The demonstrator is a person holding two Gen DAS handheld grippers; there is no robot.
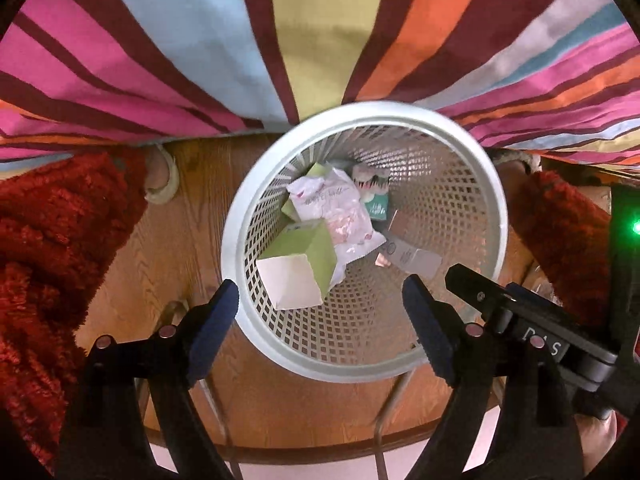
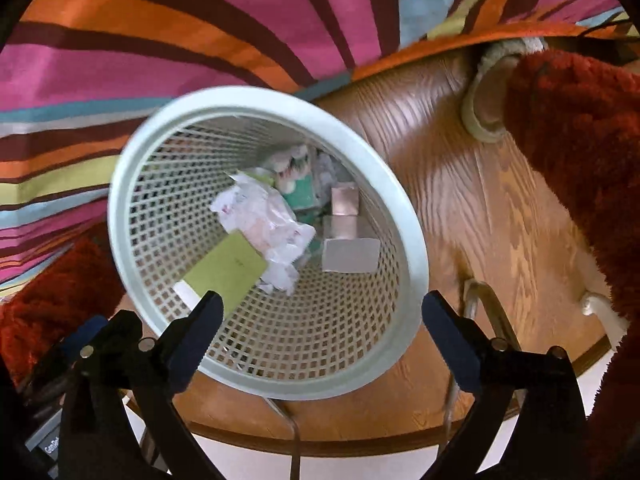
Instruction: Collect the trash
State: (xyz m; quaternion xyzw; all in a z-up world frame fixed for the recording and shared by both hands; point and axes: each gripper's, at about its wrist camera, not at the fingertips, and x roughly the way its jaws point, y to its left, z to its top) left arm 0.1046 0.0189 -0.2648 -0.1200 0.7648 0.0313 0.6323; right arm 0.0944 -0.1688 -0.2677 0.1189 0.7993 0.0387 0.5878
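Both views look steeply down into a white mesh bin standing on a round wooden stool, close against a striped cloth.

Left hand-held gripper: fingers apart, nothing between them, held over the near rim. Right hand-held gripper: fingers spread wide, nothing between them, also over the near rim. In the left view the right tool is seen just beside the left one, at the bin's right edge.

Trash is already in the bin: a green carton leaning on the left wall, a crumpled white wrapper across the middle, a teal packet behind it, and a grey box on the bottom.

Step judged: the drop is done, and both tools are to be taken clear of the bin. It is best done by lifting straight up before any sideways travel, so that the rim is not caught and the bin is not tipped. The fingers are best kept spread until well above the rim.

Around: red fluffy fabric on both sides of the stool, and a pale ring-shaped object at the stool's far edge, its nature unclear. Thin metal legs are visible under the seat.

In the way: the two tools are crowded together over one opening, so a knock between them is the likely risk. The bin sits near the stool's front edge, and a nudge there could send it off.
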